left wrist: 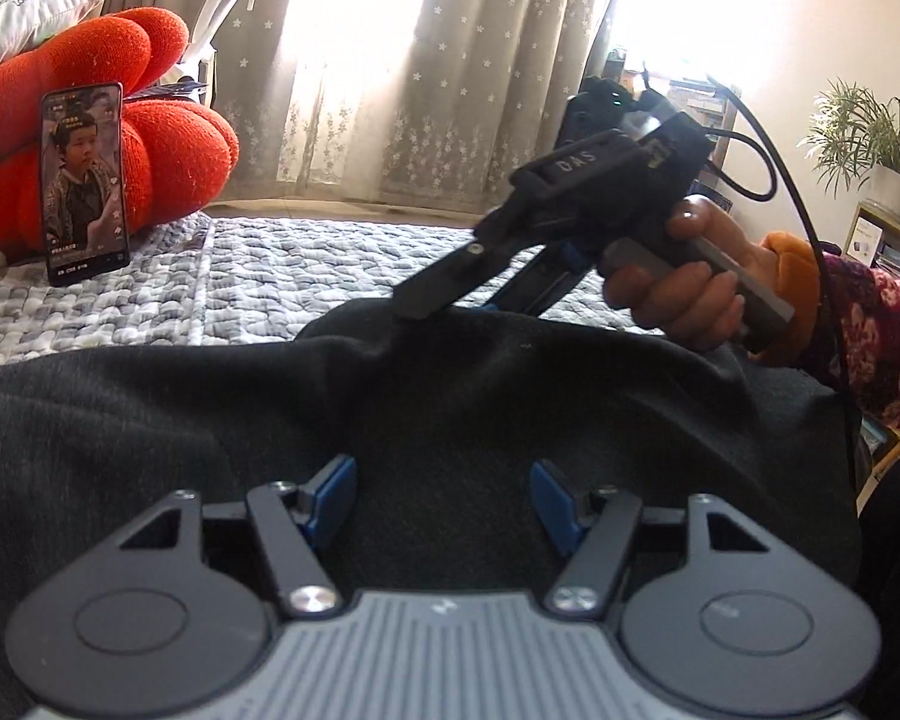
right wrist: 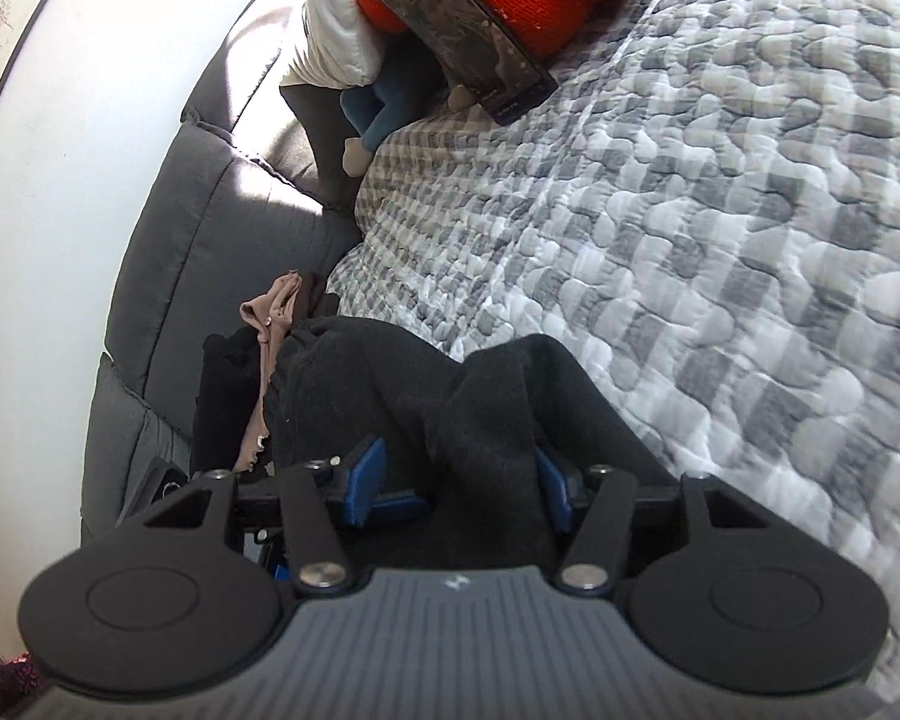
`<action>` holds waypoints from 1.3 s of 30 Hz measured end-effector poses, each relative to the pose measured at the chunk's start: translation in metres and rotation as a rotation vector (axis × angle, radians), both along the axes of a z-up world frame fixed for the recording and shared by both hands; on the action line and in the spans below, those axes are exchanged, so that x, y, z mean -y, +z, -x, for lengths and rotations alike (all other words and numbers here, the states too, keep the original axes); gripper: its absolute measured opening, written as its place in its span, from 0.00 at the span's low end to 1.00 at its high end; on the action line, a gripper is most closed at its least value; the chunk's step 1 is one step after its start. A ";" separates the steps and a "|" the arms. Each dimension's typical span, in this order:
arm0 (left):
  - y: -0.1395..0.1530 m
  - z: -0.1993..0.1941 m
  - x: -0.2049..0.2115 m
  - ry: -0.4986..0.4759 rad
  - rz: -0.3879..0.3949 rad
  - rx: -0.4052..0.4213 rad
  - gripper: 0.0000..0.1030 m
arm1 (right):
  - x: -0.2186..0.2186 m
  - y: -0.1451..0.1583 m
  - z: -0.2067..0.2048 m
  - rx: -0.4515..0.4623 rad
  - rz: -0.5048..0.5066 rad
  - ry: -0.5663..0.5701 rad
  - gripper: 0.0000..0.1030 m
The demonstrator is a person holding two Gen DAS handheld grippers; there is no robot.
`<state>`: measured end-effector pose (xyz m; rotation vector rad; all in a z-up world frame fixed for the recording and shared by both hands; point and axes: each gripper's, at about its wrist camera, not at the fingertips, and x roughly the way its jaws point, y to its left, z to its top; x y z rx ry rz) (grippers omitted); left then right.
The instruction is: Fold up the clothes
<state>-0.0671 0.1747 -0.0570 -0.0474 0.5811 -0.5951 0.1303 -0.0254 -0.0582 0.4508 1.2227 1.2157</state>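
Grey checked quilt [right wrist: 720, 228] covers the bed under a dark garment [left wrist: 390, 408]. Left gripper [left wrist: 441, 501] hovers over the cloth, jaws wide apart, holding nothing. Right gripper [right wrist: 459, 480] stands with jaws parted around a raised fold of the garment; whether they pinch it I cannot tell. Farther off, a phone [left wrist: 84, 183] leans on a red cushion [left wrist: 168, 138].
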 end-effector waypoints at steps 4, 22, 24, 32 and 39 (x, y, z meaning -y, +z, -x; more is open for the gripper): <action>0.000 0.000 -0.001 0.003 0.010 -0.001 0.63 | -0.020 -0.002 -0.002 0.007 -0.018 -0.023 0.56; 0.020 0.015 -0.028 0.088 -0.015 -0.016 0.65 | 0.043 0.019 0.001 0.158 0.045 -0.294 0.19; 0.030 0.020 -0.040 0.156 -0.040 0.017 0.65 | 0.044 0.028 0.008 0.210 0.061 -0.295 0.47; 0.056 0.029 -0.113 0.598 -0.089 0.079 0.78 | 0.000 0.031 0.036 0.437 0.170 -0.239 0.70; 0.034 0.048 -0.159 0.803 0.010 -0.111 0.83 | -0.028 0.012 0.068 0.664 0.359 -0.198 0.65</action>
